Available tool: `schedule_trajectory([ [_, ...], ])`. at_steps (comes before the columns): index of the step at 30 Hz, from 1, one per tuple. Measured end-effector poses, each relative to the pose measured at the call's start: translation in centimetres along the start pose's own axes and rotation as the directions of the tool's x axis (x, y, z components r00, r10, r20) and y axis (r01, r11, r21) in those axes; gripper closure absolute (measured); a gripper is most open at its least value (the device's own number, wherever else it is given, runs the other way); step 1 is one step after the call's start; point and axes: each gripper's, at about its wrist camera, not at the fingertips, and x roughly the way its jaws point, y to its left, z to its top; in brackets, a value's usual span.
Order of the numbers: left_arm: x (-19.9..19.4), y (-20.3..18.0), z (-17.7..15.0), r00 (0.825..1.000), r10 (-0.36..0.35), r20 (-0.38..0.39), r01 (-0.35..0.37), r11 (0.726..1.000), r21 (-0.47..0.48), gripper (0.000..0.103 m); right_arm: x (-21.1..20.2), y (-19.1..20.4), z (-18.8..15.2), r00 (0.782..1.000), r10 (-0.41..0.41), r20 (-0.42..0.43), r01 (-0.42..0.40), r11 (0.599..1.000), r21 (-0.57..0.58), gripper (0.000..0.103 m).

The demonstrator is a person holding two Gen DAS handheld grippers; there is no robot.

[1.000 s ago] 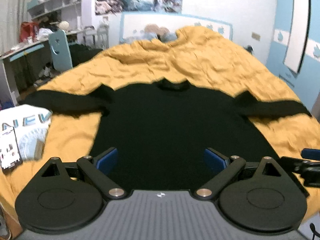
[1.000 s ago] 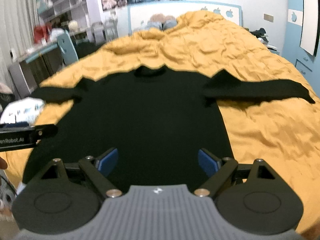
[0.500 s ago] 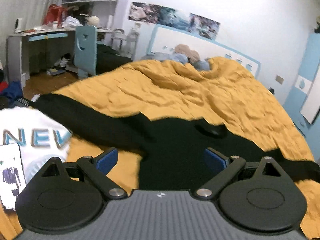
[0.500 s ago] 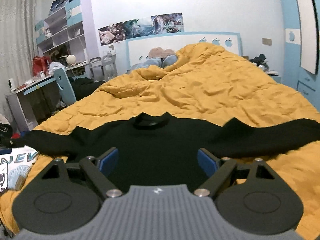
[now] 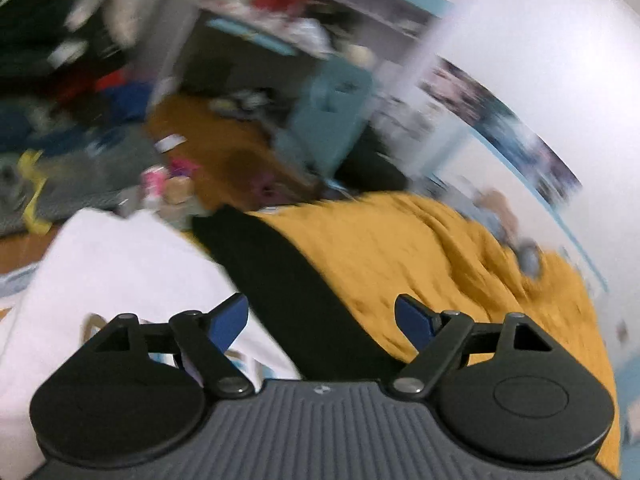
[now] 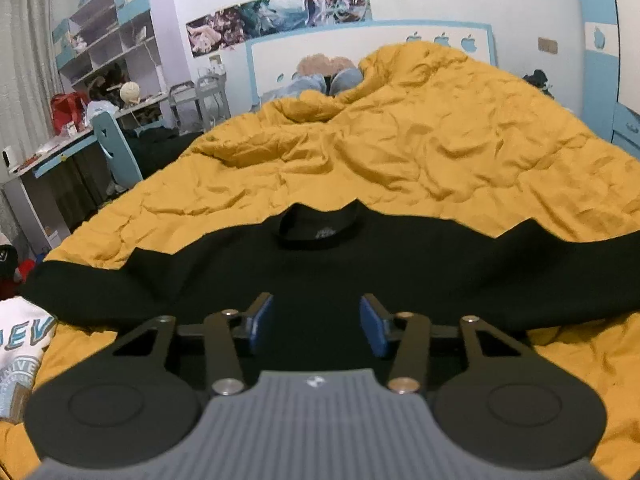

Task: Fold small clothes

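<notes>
Black sweater [image 6: 320, 264] spread flat, front down the frame, on a rumpled yellow quilt [image 6: 420, 152]; its round collar sits at centre frame in the right wrist view, with one sleeve running toward the left edge and the other toward the right edge. Right gripper [image 6: 316, 322], lower centre of that view, hangs over the sweater's body with its blue pads [image 6: 262, 322] partly closed, a clear gap between them and nothing held. White printed T-shirt [image 6: 22, 344] lies at the lower left edge, just beside the end of the left-hand sleeve. Desk, blue chair [image 6: 116, 152] and shelves fill the upper left; posters [image 6: 276, 16] and a blue-trimmed headboard occupy the upper centre.

Left wrist view is tilted and heavily blurred. Left gripper [image 5: 321, 318], lower centre, has its blue pads [image 5: 228, 322] spread wide and empty. A black sleeve [image 5: 288, 280] runs from centre frame down between the pads, with the white T-shirt [image 5: 120, 272] touching its left side and yellow quilt [image 5: 420, 256] on its right. Floor clutter in the upper left is too smeared to identify.
</notes>
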Motion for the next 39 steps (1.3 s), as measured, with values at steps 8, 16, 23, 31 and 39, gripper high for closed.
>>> schedule_trajectory([
  [8, 7.7, 6.2, 1.9, 0.999, -0.023, -0.046, 0.011, 0.966, -0.258, 0.011, 3.6, 1.8, -1.6, 0.998, 0.009, -0.065, -0.012, 0.999, -0.045, 0.057],
  [16, 13.4, 8.4, 1.8, 0.995, 0.081, -0.062, -0.097, 0.94, -0.328, 0.059, 3.7, 2.4, -1.9, 0.998, 0.015, -0.061, -0.021, 0.995, -0.101, 0.056],
  [23, 11.6, 4.6, 1.6, 0.996, 0.079, 0.041, -0.069, 0.976, -0.206, 0.093, 3.9, 1.7, -2.0, 0.998, 0.017, -0.063, -0.022, 0.996, -0.09, 0.053],
  [31, 3.0, -11.0, -1.7, 0.993, -0.043, 0.107, 0.016, 0.969, 0.245, 0.094, 4.1, 1.3, -2.2, 0.997, 0.032, -0.075, -0.038, 0.996, -0.081, 0.06],
  [39, -1.7, -24.3, -13.4, 0.985, -0.168, -0.044, 0.162, 0.801, 0.576, 0.094, 3.7, 0.6, -2.4, 0.995, 0.031, -0.098, -0.037, 0.998, -0.052, 0.068],
])
